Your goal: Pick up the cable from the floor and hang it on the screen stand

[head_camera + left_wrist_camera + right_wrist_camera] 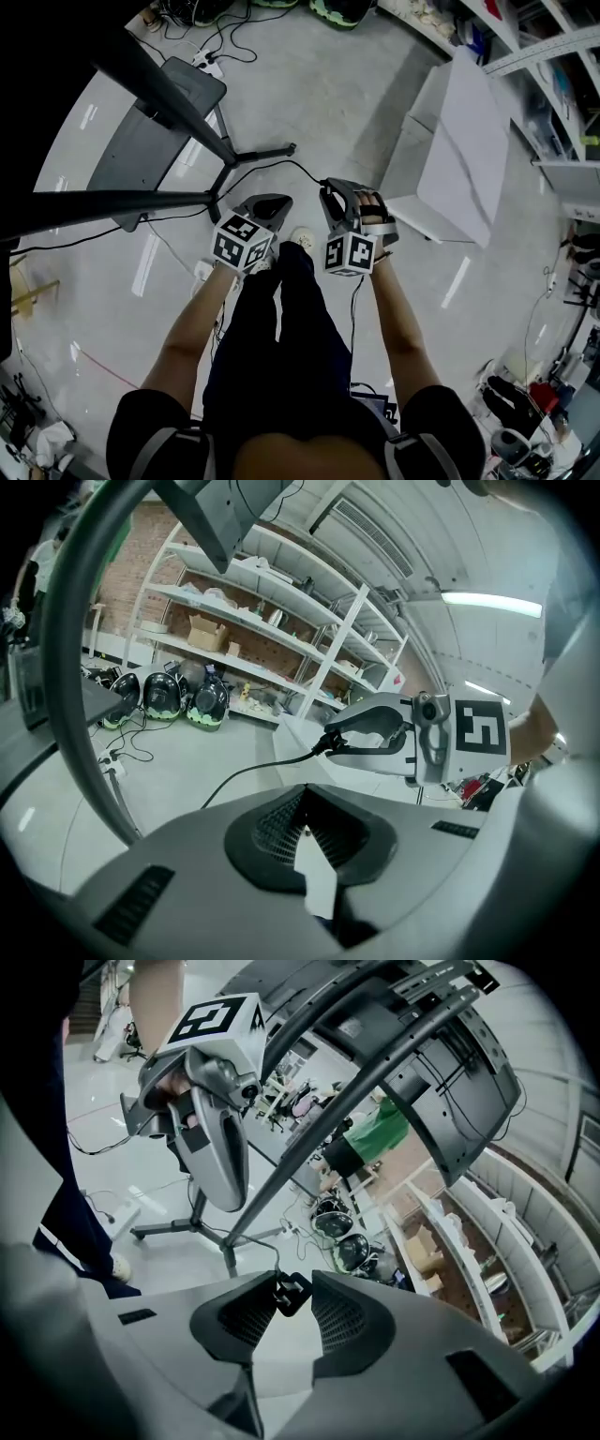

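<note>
Black, finely ribbed pads of the right gripper (295,1277) pinch the blocky black plug at the end of the cable (292,1294). The jaws stand partly apart and are clamped on it. From the plug the thin, rubbery cord falls away in a slack curve over the glossy pale-grey floor (328,84). It loops past the foot of the screen stand (255,153) and trails off to the left.

Just beside the right gripper, the left gripper (305,797) has its smooth grey shells drawn together at the tips, with nothing between the meshed pads. Each tool carries a white cube printed with black square markers.

The stand is dark metal, with slanted tubular poles, flat spreading legs and a matte grey rectangular panel (150,136). White open shelving (272,621) lines a brick wall beyond.
</note>
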The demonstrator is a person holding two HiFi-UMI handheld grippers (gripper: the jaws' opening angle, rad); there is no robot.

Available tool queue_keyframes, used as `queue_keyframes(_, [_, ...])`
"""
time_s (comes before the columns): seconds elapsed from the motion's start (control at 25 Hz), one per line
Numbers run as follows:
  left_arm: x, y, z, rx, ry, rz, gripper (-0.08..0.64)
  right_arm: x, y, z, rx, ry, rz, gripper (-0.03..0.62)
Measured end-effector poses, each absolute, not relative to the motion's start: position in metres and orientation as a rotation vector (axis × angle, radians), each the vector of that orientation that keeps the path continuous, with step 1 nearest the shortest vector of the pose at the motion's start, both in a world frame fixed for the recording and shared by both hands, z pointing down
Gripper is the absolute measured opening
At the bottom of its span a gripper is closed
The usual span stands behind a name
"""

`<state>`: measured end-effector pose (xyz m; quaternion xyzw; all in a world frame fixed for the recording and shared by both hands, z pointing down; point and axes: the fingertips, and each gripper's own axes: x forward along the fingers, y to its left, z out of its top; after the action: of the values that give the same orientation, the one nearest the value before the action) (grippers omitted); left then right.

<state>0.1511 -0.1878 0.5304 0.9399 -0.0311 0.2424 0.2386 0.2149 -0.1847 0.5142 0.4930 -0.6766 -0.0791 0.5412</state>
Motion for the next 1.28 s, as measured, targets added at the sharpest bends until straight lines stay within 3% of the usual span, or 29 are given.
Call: queue_keyframes(1.28, [0.085, -0.165, 0.367, 2.722, -0.216, 0.488, 0.008, 0.125, -0.169, 0.268, 1.263, -1.54, -0.588, 0.133])
